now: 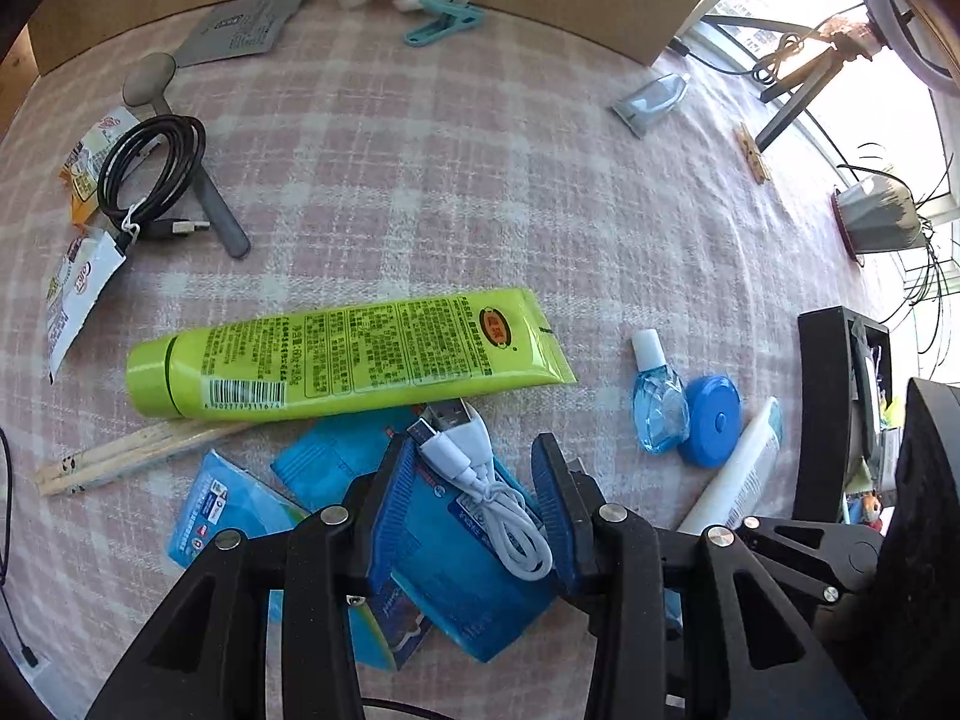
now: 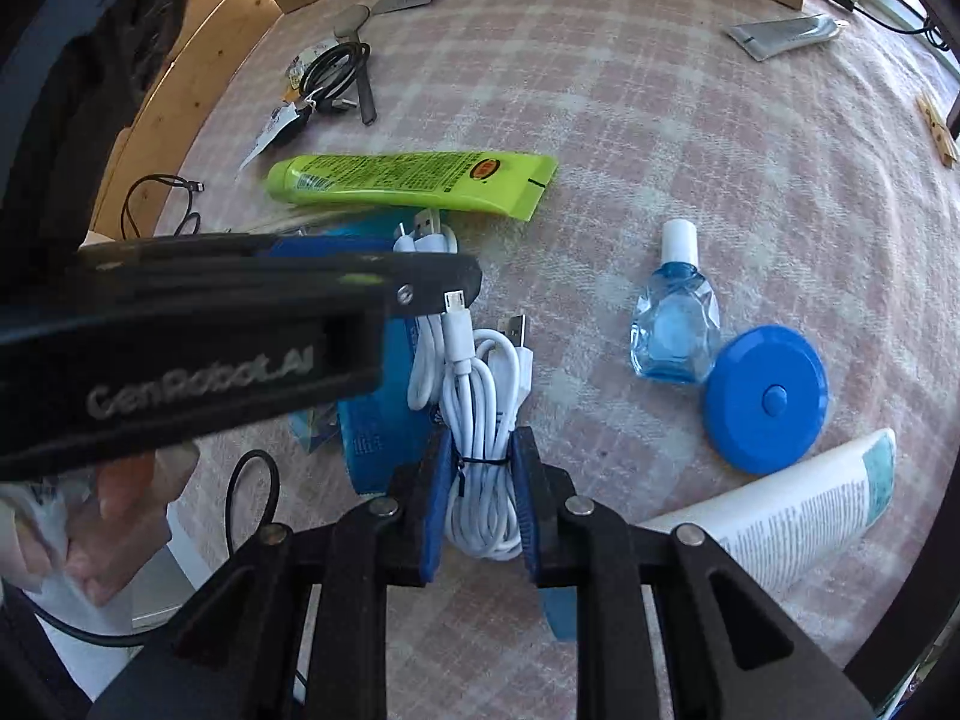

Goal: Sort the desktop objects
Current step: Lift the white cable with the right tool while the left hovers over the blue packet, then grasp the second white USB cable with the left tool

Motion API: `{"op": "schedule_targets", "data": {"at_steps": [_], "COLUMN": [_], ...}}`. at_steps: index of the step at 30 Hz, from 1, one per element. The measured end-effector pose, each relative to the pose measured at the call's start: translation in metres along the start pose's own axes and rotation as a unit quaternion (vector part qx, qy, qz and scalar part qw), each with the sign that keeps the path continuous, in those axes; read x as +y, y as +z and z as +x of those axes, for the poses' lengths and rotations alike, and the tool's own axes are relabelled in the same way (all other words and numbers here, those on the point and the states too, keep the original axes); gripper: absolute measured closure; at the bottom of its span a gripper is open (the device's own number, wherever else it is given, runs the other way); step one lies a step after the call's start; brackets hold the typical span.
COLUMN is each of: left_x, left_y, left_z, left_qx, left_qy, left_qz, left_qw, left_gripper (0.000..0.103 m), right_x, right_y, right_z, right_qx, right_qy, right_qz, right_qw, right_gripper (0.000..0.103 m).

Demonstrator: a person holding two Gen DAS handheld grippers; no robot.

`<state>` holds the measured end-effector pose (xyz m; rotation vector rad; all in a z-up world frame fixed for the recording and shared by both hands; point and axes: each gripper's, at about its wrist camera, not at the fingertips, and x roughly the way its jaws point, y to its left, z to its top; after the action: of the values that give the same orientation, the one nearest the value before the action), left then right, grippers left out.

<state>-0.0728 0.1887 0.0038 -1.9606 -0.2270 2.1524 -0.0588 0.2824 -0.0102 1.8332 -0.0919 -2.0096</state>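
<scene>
Cloth (image 1: 480, 180): pink-and-white plaid, under everything.
Green tube (image 1: 336, 354): the landmark, lying flat; red-and-yellow oval logo, barcode and dense small print that cannot be read.
White tube (image 2: 798, 516): well right of the green tube, fine print too small to read.
Blue packets (image 1: 456, 546): just below the green tube.
Left gripper (image 1: 474, 480): body lettered "GenRobot.AI" in the right wrist view; jaws spread, one cable bundle (image 1: 480, 480) lying between them on the packets, pads not pressing.
Right gripper (image 2: 480, 468): jaws pinching the other white cable (image 2: 480, 408), below the green tube.
Blue disc (image 2: 765, 399): right of the green tube, beside the dropper bottle (image 2: 672, 324).
</scene>
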Motion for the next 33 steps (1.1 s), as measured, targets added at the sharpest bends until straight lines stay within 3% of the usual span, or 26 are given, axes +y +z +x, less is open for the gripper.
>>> {"op": "schedule_targets", "data": {"at_steps": [4,7,11,19,24,27,29,33], "left_x": [-0.015,-0.027,-0.045,-0.015,0.001,0.009,0.010,0.012], "left_y": [-0.006,-0.011,-0.018,-0.021,-0.028,-0.032,-0.034,-0.041], "left_z": [-0.001,0.006,0.011,-0.004,-0.014,-0.016,-0.015,-0.017], "left_qx": [-0.011,-0.015,-0.041,-0.037,-0.043,-0.043,-0.044,-0.048], "left_qy": [0.030,0.067,0.118,0.037,0.029,0.026,0.025,0.019], "left_qz": [0.030,0.055,0.095,0.042,0.031,0.030,0.028,0.022], "left_qw": [0.9990,0.9962,0.9876,0.9977,0.9982,0.9983,0.9983,0.9984], "left_gripper": [0.065,0.066,0.076,0.079,0.079,0.079,0.079,0.079], "right_x": [-0.021,-0.035,-0.049,-0.052,-0.034,-0.023,-0.016,-0.005], "right_y": [0.001,0.000,-0.004,-0.012,-0.009,0.000,0.003,0.004], "right_z": [-0.009,-0.014,-0.026,-0.043,-0.029,-0.012,-0.004,0.003], "right_qx": [-0.016,-0.025,-0.040,-0.057,-0.038,-0.025,-0.027,-0.036], "right_qy": [-0.011,0.005,0.017,0.038,0.032,0.007,-0.003,-0.014], "right_qz": [0.038,0.064,0.081,0.087,0.064,0.048,0.028,0.007], "right_qw": [0.999,0.998,0.996,0.994,0.997,0.998,0.999,0.999], "right_gripper": [0.084,0.084,0.089,0.091,0.089,0.089,0.084,0.085]}}
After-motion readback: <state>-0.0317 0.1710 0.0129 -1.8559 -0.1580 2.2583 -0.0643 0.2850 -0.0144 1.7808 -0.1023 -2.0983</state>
